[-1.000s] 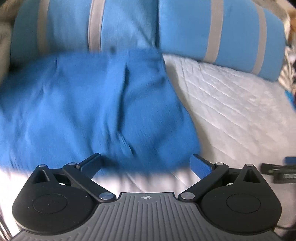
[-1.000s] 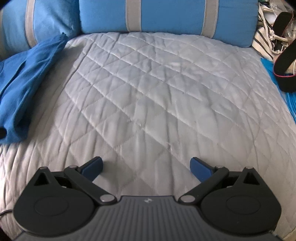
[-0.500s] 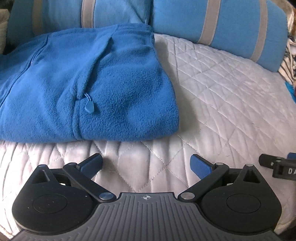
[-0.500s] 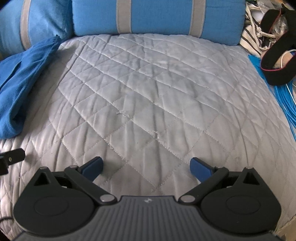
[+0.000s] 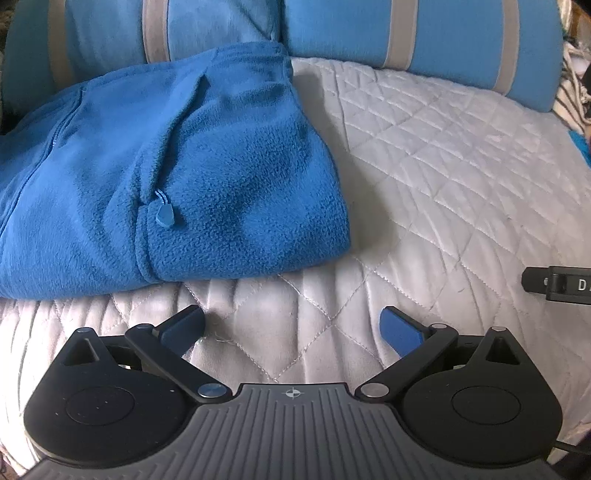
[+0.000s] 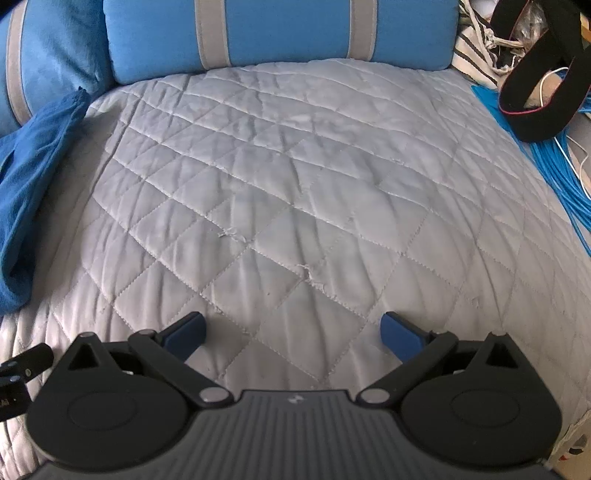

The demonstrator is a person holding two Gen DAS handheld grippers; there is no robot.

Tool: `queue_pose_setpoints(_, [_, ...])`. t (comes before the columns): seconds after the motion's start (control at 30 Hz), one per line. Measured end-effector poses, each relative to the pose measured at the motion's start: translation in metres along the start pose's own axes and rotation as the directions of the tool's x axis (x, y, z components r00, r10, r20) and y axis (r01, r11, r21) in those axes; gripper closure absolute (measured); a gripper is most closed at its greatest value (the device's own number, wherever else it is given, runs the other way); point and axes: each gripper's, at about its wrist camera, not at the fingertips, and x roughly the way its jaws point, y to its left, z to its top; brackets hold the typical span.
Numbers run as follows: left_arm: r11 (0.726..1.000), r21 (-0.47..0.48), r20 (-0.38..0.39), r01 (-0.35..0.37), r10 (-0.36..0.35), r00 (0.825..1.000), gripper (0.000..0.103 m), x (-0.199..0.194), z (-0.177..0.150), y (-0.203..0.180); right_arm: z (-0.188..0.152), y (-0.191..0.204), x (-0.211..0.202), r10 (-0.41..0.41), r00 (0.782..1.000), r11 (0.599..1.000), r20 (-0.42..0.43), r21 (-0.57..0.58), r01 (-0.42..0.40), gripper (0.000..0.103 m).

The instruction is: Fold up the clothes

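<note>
Fleece (image 5: 229, 177), blue and folded into a thick block, lies on quilted cover (image 5: 443, 155); both grippers (image 5: 291, 328) (image 6: 291, 328) spread wide, empty.

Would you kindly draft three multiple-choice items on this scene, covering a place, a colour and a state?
1. In the left wrist view, the fleece jacket lies:
A. left of the tongs, on the quilt
B. between the tongs
C. atop a pillow

2. The pillows' stripes are:
A. red
B. grey
C. black

3. The left tongs are:
A. shut on fleece
B. shut, empty
C. open, empty

Key:
1 A: fleece jacket rests on the quilt, left of and beyond the left tongs.
2 B: the blue pillows have grey bands.
3 C: fingers apart over bare quilt.
</note>
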Motion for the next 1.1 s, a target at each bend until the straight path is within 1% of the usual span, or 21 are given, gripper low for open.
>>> queue_pose_setpoints(0.13, [1.0, -0.016, -0.042, -0.017, 0.017, 0.999, 0.0, 0.002, 0.005, -0.002, -0.001, 0.001, 0.0, -0.006, 1.0, 1.0, 0.006, -0.001, 0.006, 0.0])
queue_pose_setpoints(0.23, [0.999, -0.026, -0.055, -0.03, 0.029, 0.998, 0.0, 0.002, 0.006, -0.004, -0.002, 0.004, 0.0, -0.021, 1.0, 1.0, 0.01, -0.007, 0.021, 0.0])
queue_pose_setpoints(0.8, [0.998, -0.043, 0.005, -0.056, 0.056, 0.998, 0.0, -0.002, -0.003, -0.009, -0.004, 0.007, 0.001, -0.048, 0.998, 0.999, 0.033, 0.02, 0.048, 0.0])
queue_pose_setpoints(1.1, [0.997, -0.047, 0.013, -0.058, 0.059, 0.998, 0.0, -0.001, -0.004, -0.011, -0.005, 0.007, 0.001, -0.045, 0.998, 0.999, 0.044, 0.024, 0.044, 0.0])
